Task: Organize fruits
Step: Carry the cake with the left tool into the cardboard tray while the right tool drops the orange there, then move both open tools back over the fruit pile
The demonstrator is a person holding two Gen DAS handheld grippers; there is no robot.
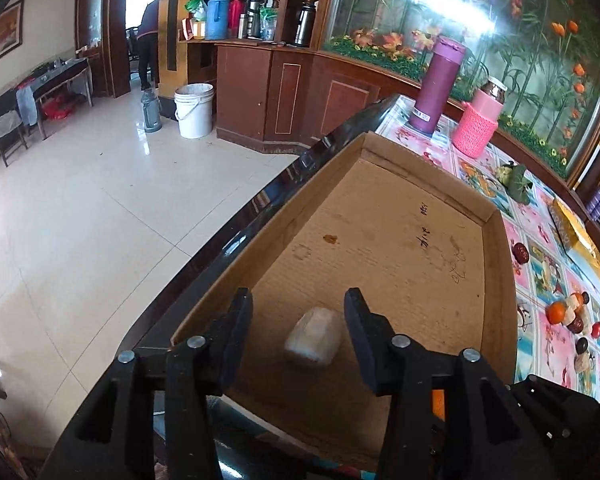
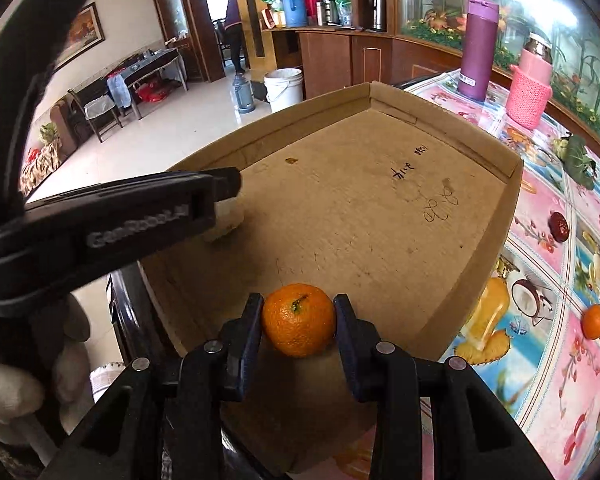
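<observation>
A shallow cardboard tray lies on the table; it also shows in the right wrist view. My left gripper is open over the tray's near left part, with a pale white chunk lying on the tray floor between its fingers. In the right wrist view the left gripper reaches in from the left and partly hides that chunk. My right gripper is shut on an orange mandarin, held over the tray's near edge. A cluster of fruits lies on the tablecloth to the right.
A purple flask and a pink knit-sleeved jar stand at the table's far end. A green leafy item and a dark red fruit lie right of the tray. The table's dark edge drops to a tiled floor on the left.
</observation>
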